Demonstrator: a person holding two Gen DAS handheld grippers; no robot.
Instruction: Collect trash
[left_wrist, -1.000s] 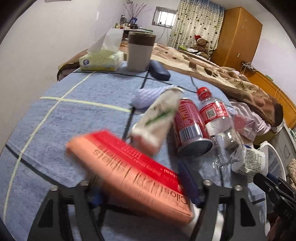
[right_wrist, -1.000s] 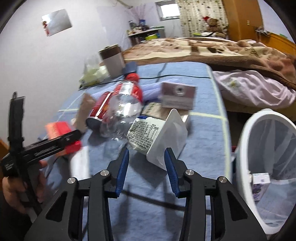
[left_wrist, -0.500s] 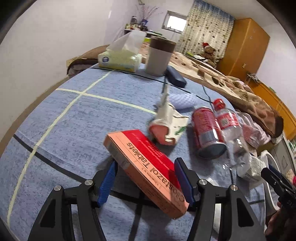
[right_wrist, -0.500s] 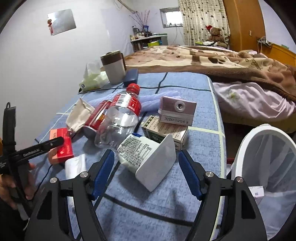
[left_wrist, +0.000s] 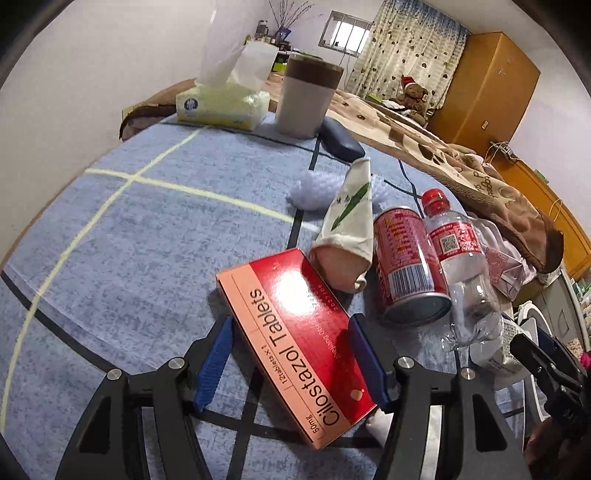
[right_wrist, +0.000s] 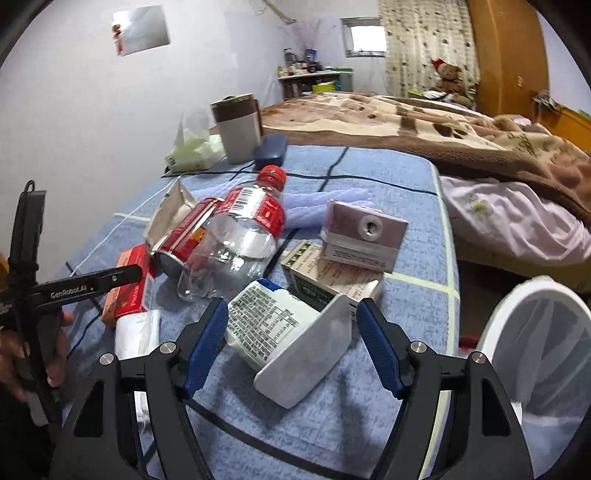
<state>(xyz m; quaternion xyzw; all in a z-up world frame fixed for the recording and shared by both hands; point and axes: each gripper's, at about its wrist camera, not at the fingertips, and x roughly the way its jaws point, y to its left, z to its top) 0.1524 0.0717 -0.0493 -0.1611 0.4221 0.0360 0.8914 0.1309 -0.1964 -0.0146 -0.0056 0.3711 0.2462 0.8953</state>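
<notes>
While the left gripper (left_wrist: 291, 350) straddles the red tablet box (left_wrist: 291, 339), whether its jaws pinch the box is unclear. Right gripper (right_wrist: 291, 332) jaws just opened; white tub (right_wrist: 280, 328) lies loose between them on the blue bedspread (left_wrist: 147, 240). Red can (left_wrist: 406, 266) and bottle (left_wrist: 461, 266) at 1 o'clock of the box; bin (right_wrist: 517, 314) at the tub's 3 o'clock.

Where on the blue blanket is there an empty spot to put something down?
The blue checked blanket is bare on its left half, between the yellow tissue pack, the red tablet box and the wall. It is crowded on the right, where the red can and clear plastic bottle lie side by side.
</notes>
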